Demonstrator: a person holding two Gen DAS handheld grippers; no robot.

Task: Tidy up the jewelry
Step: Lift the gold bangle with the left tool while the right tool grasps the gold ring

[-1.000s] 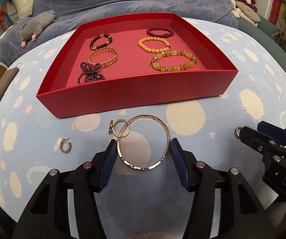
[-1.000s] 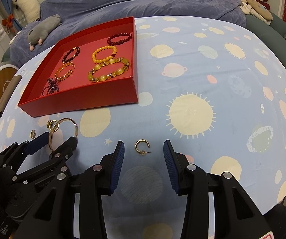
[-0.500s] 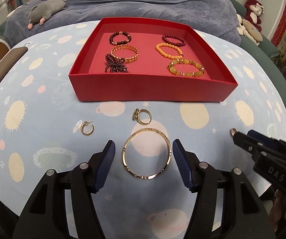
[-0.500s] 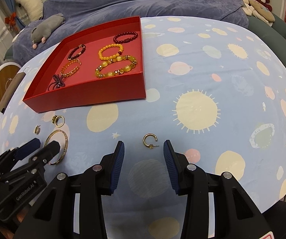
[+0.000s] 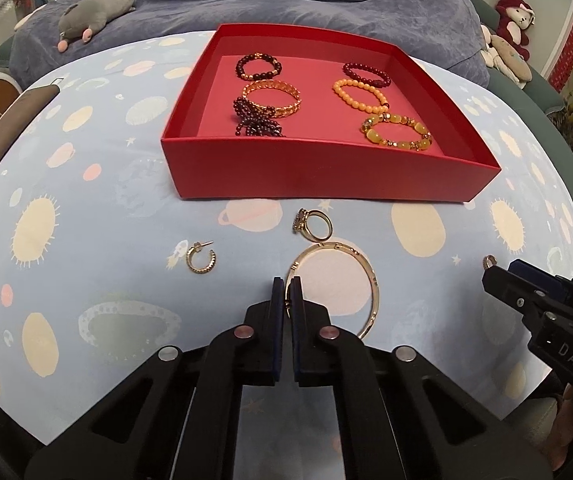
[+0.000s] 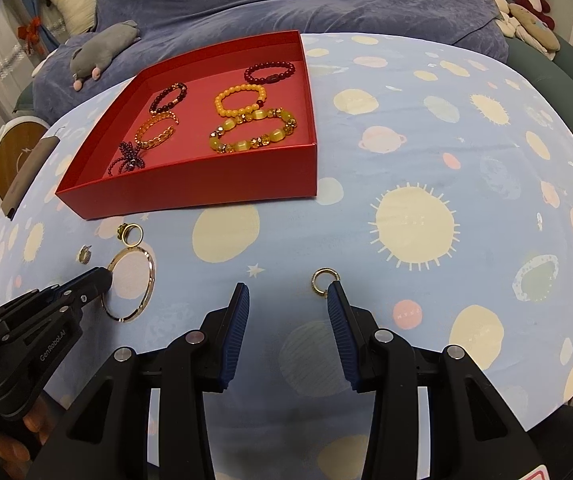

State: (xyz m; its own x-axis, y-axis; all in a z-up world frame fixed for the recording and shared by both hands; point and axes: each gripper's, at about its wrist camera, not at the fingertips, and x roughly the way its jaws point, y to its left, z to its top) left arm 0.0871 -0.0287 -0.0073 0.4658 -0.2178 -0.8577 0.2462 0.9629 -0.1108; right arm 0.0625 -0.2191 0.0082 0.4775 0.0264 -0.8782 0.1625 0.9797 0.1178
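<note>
Pinching the gold bangle (image 5: 360,276), left claw (image 5: 286,285) reads "GenRobot.AI"; right claw (image 6: 288,294), "DAS", gapes

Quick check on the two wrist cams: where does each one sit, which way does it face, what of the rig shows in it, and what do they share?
Left wrist: on the left gripper, facing forward over the table to the red box; its fingers pinch the bangle; right gripper at right edge.
Right wrist: on the right gripper, facing forward; open fingers, hoop earring by the right finger; left gripper at left edge.
Shared: box, bangle, ring, both grippers.
</note>
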